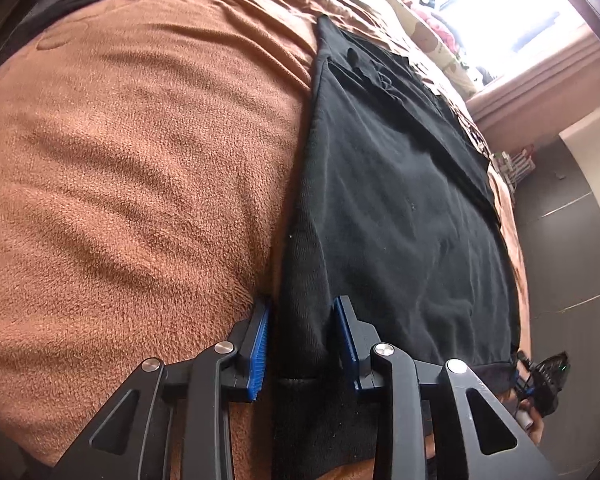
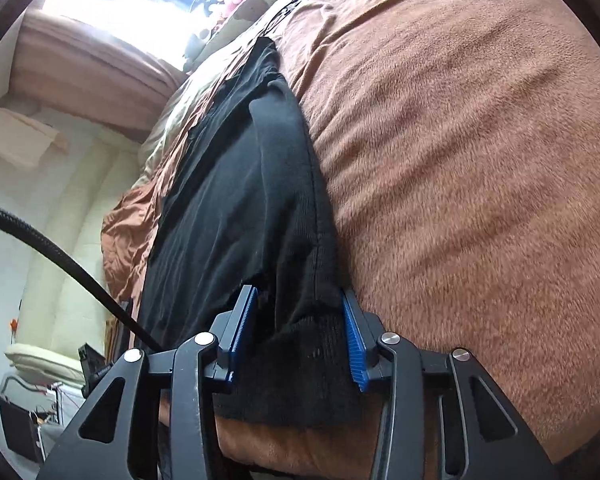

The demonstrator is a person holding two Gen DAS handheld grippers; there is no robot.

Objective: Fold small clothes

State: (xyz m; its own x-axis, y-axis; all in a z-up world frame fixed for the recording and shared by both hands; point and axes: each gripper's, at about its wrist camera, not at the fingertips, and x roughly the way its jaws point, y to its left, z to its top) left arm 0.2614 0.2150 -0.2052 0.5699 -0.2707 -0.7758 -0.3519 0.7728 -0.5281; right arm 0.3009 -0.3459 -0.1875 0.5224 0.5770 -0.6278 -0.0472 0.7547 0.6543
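Both the left gripper (image 1: 302, 344) and right gripper (image 2: 298, 338) sit half-open around the black garment's (image 1: 400, 200) near hem, unclamped, so closing shallow could snag the fuzzy blanket (image 1: 140, 160) instead.

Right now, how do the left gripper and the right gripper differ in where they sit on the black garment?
The left gripper straddles the black garment with the brown blanket on its left; the right gripper has that blanket on its right. Both stand open around a hem edge, blue pads apart, not yet clamped.
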